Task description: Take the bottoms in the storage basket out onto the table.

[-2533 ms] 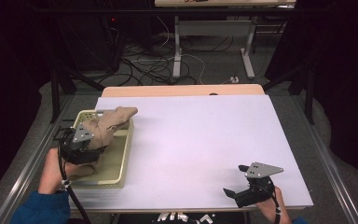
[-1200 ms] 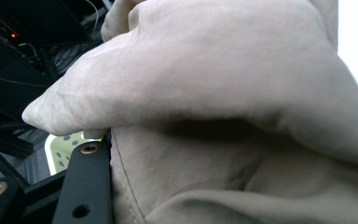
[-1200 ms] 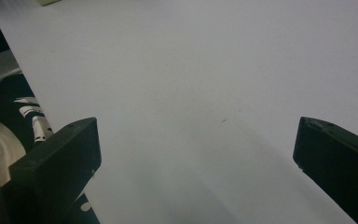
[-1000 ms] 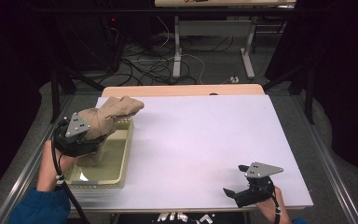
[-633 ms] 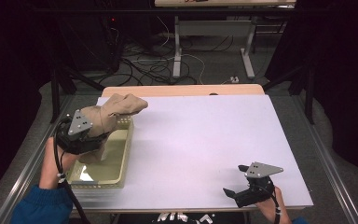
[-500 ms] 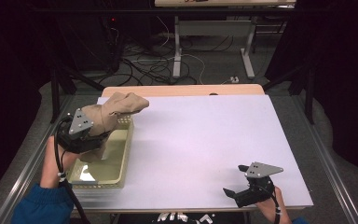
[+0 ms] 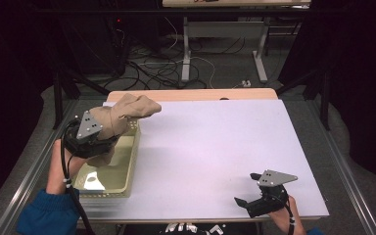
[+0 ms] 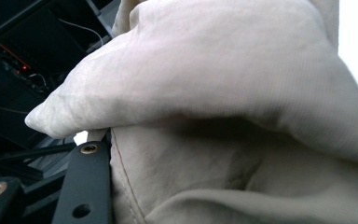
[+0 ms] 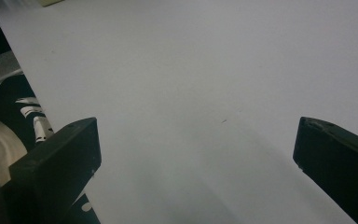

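The left tool (image 7: 108, 131) grips a bunched beige cloth (image 7: 127, 110) above the yellow tray (image 7: 131, 156); carry it well clear over the bench (image 7: 215, 147), right tool (image 7: 249, 193) resting wide open.

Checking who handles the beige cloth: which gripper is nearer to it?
Left. The left gripper is shut on the beige cloth above the tray; the right gripper rests open at the table's opposite near corner.

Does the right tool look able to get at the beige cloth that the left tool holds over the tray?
Probably yes. The right tool is open and holds nothing, and bare table lies between it and the beige cloth, held raised by the left tool above the tray.
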Tool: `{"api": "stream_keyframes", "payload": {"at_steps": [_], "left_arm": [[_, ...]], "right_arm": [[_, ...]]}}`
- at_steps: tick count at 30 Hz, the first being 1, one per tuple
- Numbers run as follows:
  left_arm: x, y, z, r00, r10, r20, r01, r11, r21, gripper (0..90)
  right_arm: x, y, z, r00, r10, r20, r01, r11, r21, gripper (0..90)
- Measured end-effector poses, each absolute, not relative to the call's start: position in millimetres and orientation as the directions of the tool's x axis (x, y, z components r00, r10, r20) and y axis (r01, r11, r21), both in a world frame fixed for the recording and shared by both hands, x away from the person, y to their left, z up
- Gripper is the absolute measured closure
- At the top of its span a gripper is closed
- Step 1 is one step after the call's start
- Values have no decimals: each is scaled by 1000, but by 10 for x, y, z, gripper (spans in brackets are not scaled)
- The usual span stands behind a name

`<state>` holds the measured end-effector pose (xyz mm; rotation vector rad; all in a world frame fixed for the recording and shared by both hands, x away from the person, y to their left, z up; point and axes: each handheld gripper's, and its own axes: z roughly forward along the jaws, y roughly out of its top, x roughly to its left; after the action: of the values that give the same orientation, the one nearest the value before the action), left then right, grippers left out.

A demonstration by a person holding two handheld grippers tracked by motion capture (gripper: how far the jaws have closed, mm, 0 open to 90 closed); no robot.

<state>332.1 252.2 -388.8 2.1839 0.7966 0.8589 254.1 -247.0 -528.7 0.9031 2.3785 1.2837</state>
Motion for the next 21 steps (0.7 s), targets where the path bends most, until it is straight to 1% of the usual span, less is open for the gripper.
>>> {"api": "stream_keyframes", "payload": {"at_steps": [21], "left_arm": [[3361, 2273, -3795, 637, 676, 372, 233, -628, 742, 446]], "right_arm": [[2531, -2471, -5279, -758, 650, 48, 397, 402, 825, 3]]}}
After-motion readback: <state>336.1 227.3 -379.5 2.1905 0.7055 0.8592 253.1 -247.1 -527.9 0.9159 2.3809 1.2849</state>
